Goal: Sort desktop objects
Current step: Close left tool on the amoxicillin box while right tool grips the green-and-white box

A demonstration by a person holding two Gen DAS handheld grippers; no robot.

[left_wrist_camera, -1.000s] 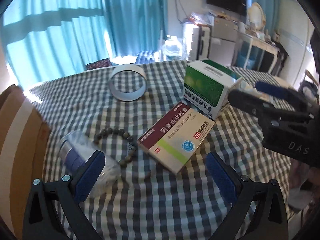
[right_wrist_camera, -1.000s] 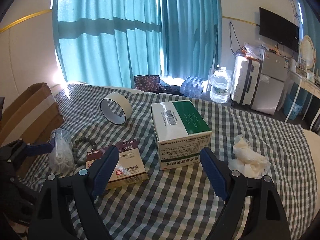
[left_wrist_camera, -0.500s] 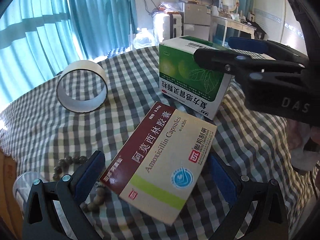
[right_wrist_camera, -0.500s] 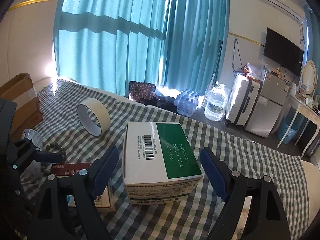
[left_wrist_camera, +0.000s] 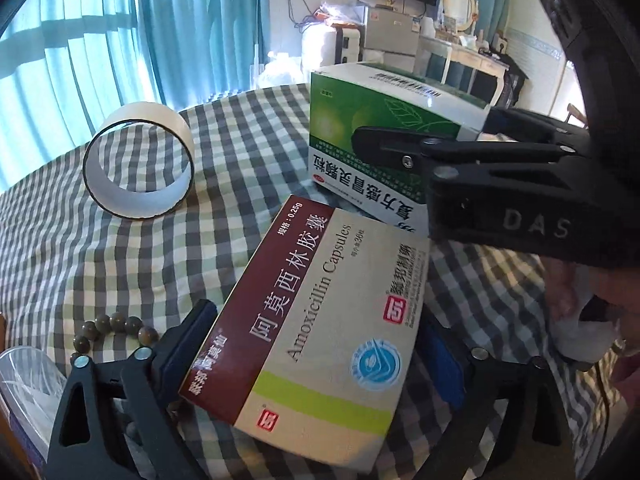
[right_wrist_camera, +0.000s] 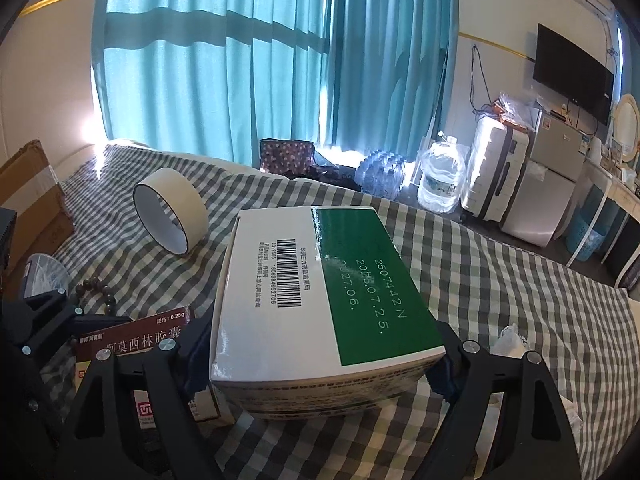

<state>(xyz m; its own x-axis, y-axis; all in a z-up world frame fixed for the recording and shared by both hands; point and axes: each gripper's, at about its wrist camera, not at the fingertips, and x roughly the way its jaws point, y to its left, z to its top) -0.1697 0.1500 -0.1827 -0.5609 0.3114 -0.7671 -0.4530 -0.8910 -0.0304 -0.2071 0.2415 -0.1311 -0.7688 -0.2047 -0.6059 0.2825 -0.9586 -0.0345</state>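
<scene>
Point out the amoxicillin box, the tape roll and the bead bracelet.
amoxicillin box (left_wrist_camera: 320,320): left wrist view, middle of its printed top face.
tape roll (left_wrist_camera: 178,128): left wrist view, outer band at the upper right.
bead bracelet (left_wrist_camera: 116,320): left wrist view, a bead on its visible arc.

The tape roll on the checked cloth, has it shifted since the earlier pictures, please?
No. In the right wrist view the tape roll stands on the same stretch of checked cloth, left of the green and white box; only the cameras came closer.
</scene>
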